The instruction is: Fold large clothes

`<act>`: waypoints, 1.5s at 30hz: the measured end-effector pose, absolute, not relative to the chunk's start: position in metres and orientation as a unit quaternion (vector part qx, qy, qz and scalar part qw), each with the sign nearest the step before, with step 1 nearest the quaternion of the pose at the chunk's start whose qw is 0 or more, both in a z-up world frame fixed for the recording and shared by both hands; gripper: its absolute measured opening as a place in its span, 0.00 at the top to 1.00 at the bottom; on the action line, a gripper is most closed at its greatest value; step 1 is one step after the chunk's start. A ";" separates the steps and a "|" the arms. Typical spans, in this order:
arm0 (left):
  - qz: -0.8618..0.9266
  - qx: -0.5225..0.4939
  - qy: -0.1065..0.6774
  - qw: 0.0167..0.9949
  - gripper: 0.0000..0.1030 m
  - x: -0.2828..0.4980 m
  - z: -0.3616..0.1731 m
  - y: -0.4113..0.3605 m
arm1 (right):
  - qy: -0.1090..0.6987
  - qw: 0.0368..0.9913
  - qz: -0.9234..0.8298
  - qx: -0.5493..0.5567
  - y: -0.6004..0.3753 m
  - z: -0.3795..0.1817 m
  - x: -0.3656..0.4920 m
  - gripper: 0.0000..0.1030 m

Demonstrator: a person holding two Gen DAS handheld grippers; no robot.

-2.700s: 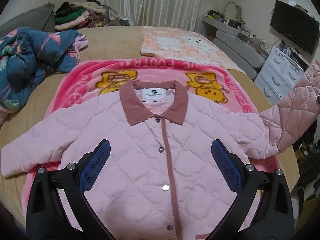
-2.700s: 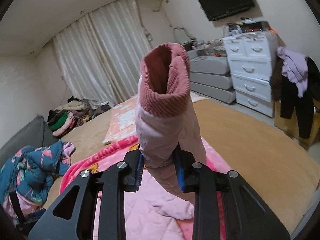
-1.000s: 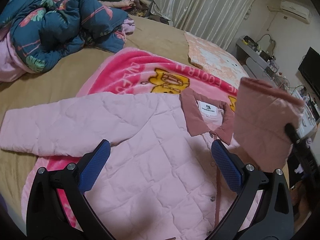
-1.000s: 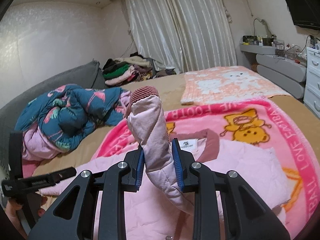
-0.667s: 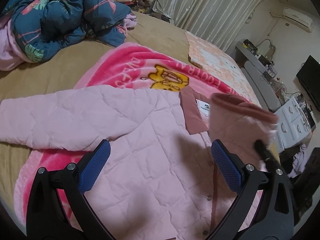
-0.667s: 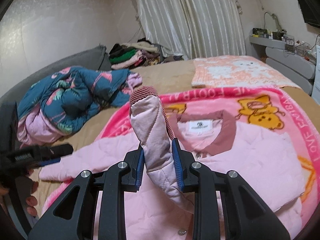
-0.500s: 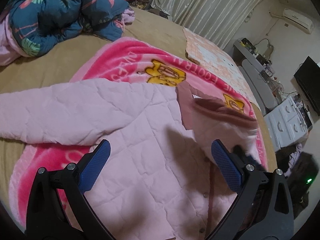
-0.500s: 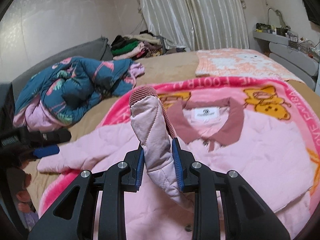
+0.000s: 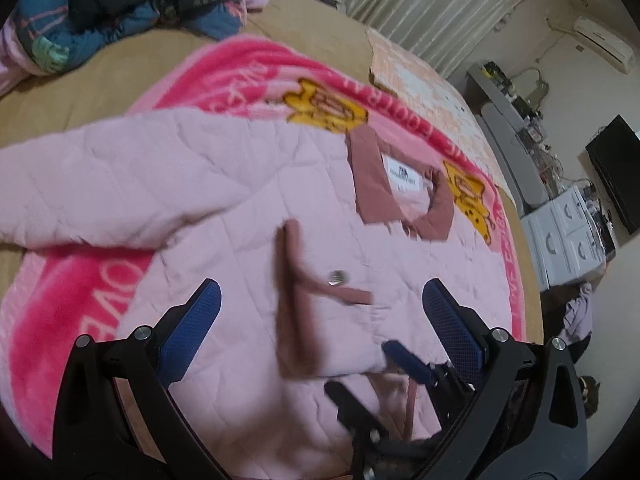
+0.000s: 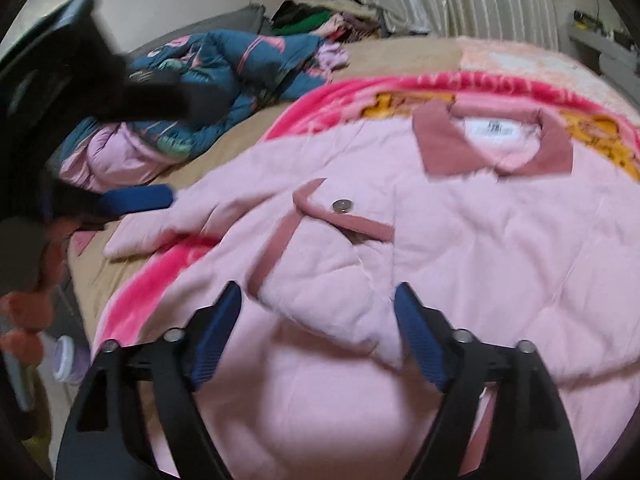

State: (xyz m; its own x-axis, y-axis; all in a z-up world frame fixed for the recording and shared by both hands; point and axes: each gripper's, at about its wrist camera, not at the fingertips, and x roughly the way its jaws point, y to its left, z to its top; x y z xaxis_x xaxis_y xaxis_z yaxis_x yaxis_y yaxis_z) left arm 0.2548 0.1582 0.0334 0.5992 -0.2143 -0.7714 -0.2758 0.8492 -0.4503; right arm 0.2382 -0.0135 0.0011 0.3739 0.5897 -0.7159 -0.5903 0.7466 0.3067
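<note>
A pink quilted jacket (image 9: pixel 208 184) lies face up on a pink cartoon blanket (image 9: pixel 80 300), dusty-rose collar (image 9: pixel 400 208) at the far side. One sleeve (image 10: pixel 332 280) is folded across the chest, its rose cuff (image 10: pixel 276 248) near a snap button. My right gripper (image 10: pixel 318 336) hovers just short of that sleeve, jaws opening, pads clear of the cloth. My left gripper (image 9: pixel 320 328) stands open and empty over the jacket's front. The other sleeve (image 9: pixel 80 184) stretches out to the left. In the left wrist view the right gripper (image 9: pixel 380 376) shows blurred at lower right.
A blue floral duvet (image 10: pixel 224 64) is heaped at the bed's far left, a peach blanket (image 9: pixel 420 80) lies beyond the jacket. White drawers (image 9: pixel 568 232) and a TV (image 9: pixel 616 168) stand right of the bed. A hand (image 10: pixel 24 312) holds the left gripper.
The right gripper came down across the jacket with the sleeve and opened, letting it go; the sleeve now lies on the chest. The left gripper sank a little.
</note>
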 end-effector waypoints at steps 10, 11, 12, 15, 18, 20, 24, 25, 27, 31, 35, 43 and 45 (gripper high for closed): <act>-0.019 -0.330 0.503 0.798 0.08 0.261 -0.033 0.131 | 0.419 0.871 0.256 0.030 -0.116 0.013 0.221 0.24; -0.018 -0.334 0.506 0.795 0.08 0.262 -0.039 0.129 | 0.417 0.876 0.241 0.035 -0.128 0.014 0.222 0.24; -0.017 -0.337 0.509 0.792 0.09 0.263 -0.043 0.127 | 0.415 0.879 0.231 0.038 -0.137 0.016 0.222 0.24; -0.025 -0.337 0.510 0.791 0.09 0.267 -0.055 0.116 | 0.409 0.890 0.194 0.057 -0.169 0.018 0.224 0.24; -0.024 -0.312 0.506 0.804 0.11 0.271 -0.057 0.106 | 0.404 0.898 0.161 0.074 -0.199 0.018 0.223 0.24; -0.037 -0.281 0.503 0.817 0.18 0.274 -0.054 0.098 | 0.404 0.899 0.144 0.084 -0.212 0.016 0.221 0.24; -0.052 -0.247 0.501 0.828 0.51 0.279 -0.048 0.094 | 0.403 0.902 0.117 0.100 -0.233 0.016 0.221 0.24; -0.052 -0.239 0.498 0.832 0.61 0.279 -0.045 0.094 | 0.402 0.902 0.112 0.106 -0.238 0.015 0.220 0.24; -0.045 -0.217 0.486 0.845 0.84 0.281 -0.035 0.095 | 0.402 0.903 0.103 0.109 -0.245 0.015 0.217 0.24; -0.056 -0.208 0.459 0.862 0.85 0.284 -0.012 0.103 | 0.398 0.907 0.087 0.101 -0.250 0.016 0.211 0.24; -0.069 -0.191 0.423 0.883 0.86 0.289 0.022 0.105 | 0.389 0.912 0.081 0.104 -0.254 0.023 0.212 0.25; -0.059 -0.165 0.411 0.894 0.86 0.298 0.027 0.113 | 0.365 0.923 0.091 0.076 -0.241 0.047 0.238 0.25; -0.050 -0.164 0.422 0.890 0.86 0.299 0.011 0.116 | 0.364 0.925 0.095 0.059 -0.234 0.051 0.250 0.25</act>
